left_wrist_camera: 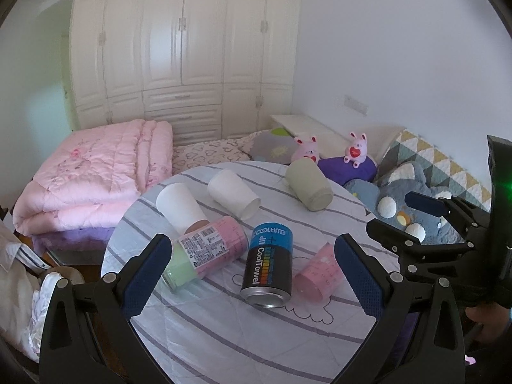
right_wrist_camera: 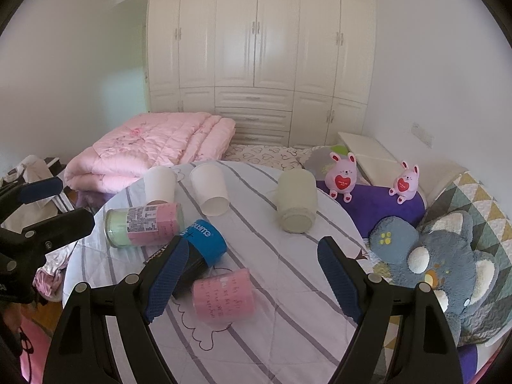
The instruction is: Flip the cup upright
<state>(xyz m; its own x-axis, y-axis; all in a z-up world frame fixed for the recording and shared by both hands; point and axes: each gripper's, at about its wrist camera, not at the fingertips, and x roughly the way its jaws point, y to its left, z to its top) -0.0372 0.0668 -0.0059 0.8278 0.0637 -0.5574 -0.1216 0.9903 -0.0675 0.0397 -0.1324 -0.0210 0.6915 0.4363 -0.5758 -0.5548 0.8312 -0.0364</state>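
Several cups lie on their sides on a round table with a striped cloth [left_wrist_camera: 224, 326] [right_wrist_camera: 288, 288]. Two white paper cups [left_wrist_camera: 179, 204] [left_wrist_camera: 233, 196] lie at the back, a grey-green cup [left_wrist_camera: 308, 187] [right_wrist_camera: 296, 203] at the back right. A pink-labelled green glass [left_wrist_camera: 204, 252] [right_wrist_camera: 144, 224], a black and blue CoolTowel can [left_wrist_camera: 268, 265] [right_wrist_camera: 201, 249] and a small pink cup [left_wrist_camera: 316, 272] [right_wrist_camera: 224, 292] lie nearer. My left gripper [left_wrist_camera: 252, 278] is open above the can. My right gripper [right_wrist_camera: 246, 280] is open over the pink cup; it also shows in the left wrist view [left_wrist_camera: 406, 220].
A folded pink quilt [left_wrist_camera: 92, 176] [right_wrist_camera: 153, 147] lies on the bed behind the table on the left. Pink bunny toys [right_wrist_camera: 340, 176], a purple cushion [right_wrist_camera: 377, 204] and a grey plush [right_wrist_camera: 448, 265] sit on the right. A white wardrobe [right_wrist_camera: 256, 64] stands behind.
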